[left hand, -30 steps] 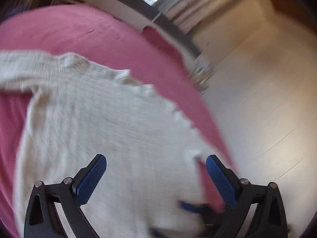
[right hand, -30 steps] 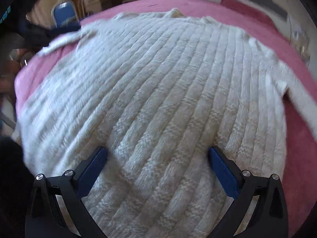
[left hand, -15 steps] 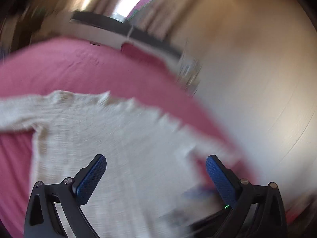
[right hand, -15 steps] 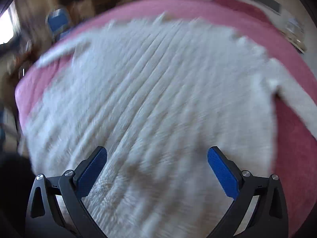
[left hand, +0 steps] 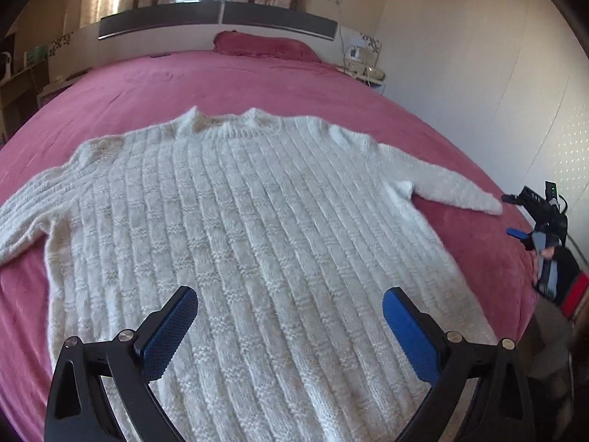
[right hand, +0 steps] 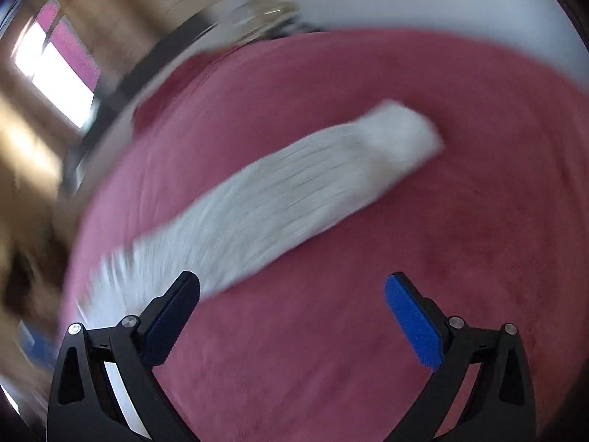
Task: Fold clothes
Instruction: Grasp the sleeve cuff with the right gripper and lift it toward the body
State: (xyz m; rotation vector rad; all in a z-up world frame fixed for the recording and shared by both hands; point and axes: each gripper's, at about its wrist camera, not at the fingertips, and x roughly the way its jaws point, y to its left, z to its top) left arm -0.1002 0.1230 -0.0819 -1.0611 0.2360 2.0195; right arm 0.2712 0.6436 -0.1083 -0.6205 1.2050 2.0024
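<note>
White sweater (left hand: pixel 257 228) lies flat on pink bed (left hand: pixel 221 84).

Pink bed (left hand: pixel 331 84) — white knit sweater (left hand: pixel 257 228) flat, pillow (left hand: pixel 263 44).

Left wrist view: set above the hem of the white sweater (left hand: pixel 257 228), facing along the pink bed (left hand: pixel 257 77) toward the headboard (left hand: pixel 217 18), high enough to take in the whole garment, with the right gripper (left hand: pixel 515 232) at the bed's right edge. Right wrist view: blurred, closer in, pointed down across the bed beside that edge at the sweater's sleeve (right hand: pixel 294 180). Shared by both: that sleeve, the surrounding pink bed, and the headboard beyond.
</note>
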